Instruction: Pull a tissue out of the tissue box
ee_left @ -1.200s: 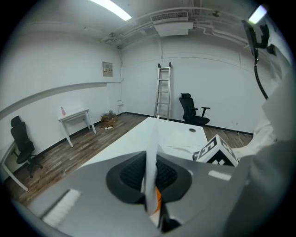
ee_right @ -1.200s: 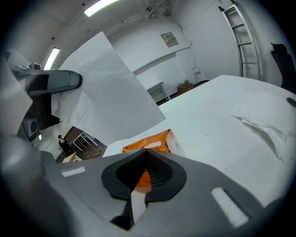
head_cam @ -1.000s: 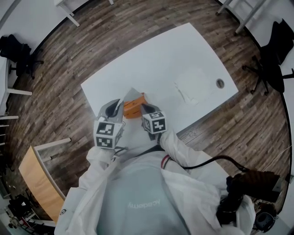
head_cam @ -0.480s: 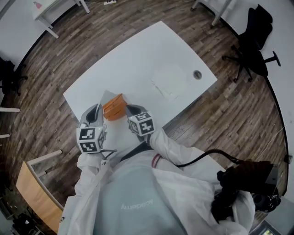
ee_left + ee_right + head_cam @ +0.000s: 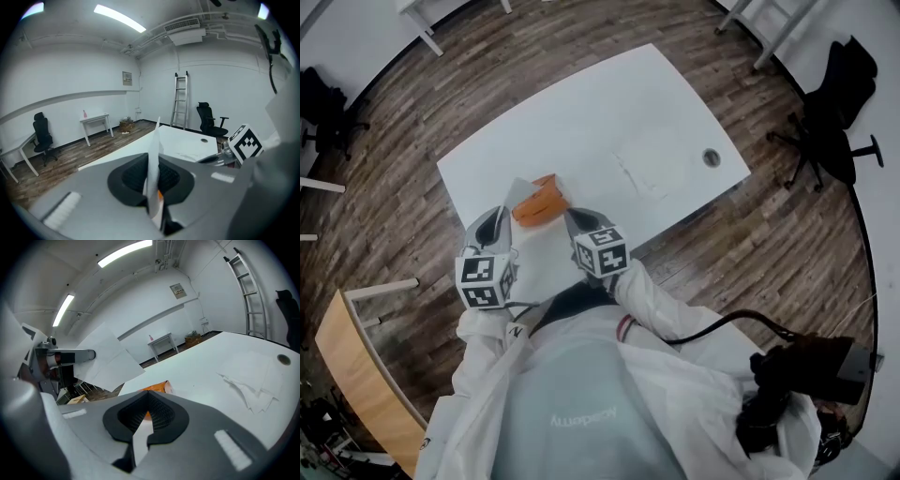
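Note:
An orange tissue box (image 5: pixel 540 201) sits near the front left of the white table (image 5: pixel 609 103). My left gripper (image 5: pixel 494 221) is just left of it, shut on a white tissue (image 5: pixel 517 190). In the left gripper view that tissue (image 5: pixel 153 150) stands edge-on between the pads. From the right gripper view the sheet (image 5: pixel 110 359) hangs from the left gripper (image 5: pixel 70 355), with its lower corner reaching down toward the box (image 5: pixel 157 386). My right gripper (image 5: pixel 576 219) is just right of the box with its jaws together (image 5: pixel 149 420). Only a white sliver shows in the slit.
Loose tissues (image 5: pixel 639 173) lie flat right of the middle of the table, near a round cable hole (image 5: pixel 711 157). An office chair (image 5: pixel 834 112) stands beyond the right end, a wooden desk (image 5: pixel 356 375) on the floor at lower left, and a ladder (image 5: pixel 180 101) by the far wall.
The tissue stood above the box between the grippers; now it sits left of the box, drawn that way by the left gripper. Both grippers have shifted and the head view has swung.

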A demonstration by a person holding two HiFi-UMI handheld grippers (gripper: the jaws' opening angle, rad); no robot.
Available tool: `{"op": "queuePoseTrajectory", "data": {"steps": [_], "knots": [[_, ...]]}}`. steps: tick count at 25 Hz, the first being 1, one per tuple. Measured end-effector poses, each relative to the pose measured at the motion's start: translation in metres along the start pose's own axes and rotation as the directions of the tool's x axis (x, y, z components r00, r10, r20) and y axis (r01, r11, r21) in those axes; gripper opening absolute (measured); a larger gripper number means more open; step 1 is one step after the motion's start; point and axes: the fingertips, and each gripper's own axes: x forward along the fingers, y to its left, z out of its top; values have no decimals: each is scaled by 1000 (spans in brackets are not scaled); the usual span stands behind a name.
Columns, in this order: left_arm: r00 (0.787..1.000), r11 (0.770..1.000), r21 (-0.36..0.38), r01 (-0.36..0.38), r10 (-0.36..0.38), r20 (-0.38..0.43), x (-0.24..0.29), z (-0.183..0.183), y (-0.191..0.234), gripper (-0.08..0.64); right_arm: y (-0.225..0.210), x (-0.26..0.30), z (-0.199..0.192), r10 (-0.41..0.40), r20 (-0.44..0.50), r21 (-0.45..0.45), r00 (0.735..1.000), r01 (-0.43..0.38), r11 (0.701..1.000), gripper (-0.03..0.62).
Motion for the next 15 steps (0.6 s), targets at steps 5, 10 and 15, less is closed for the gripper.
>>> {"op": "queuePoseTrajectory", "data": {"steps": [5, 10, 15], "knots": [[999, 998, -46, -42, 42, 7, -16, -11, -2, 3, 1, -14, 1, 11, -4, -29, 1000, -11, 1000, 0], [998, 996, -62, -64, 65, 13, -32, -20, 2, 3, 9, -24, 9, 19, 23, -56, 1000, -17, 998, 0], [996, 994, -74, -75, 78, 31, -51, -32, 3, 3, 16, -41, 5, 7, 43, -71, 999, -4, 997, 0]]}}
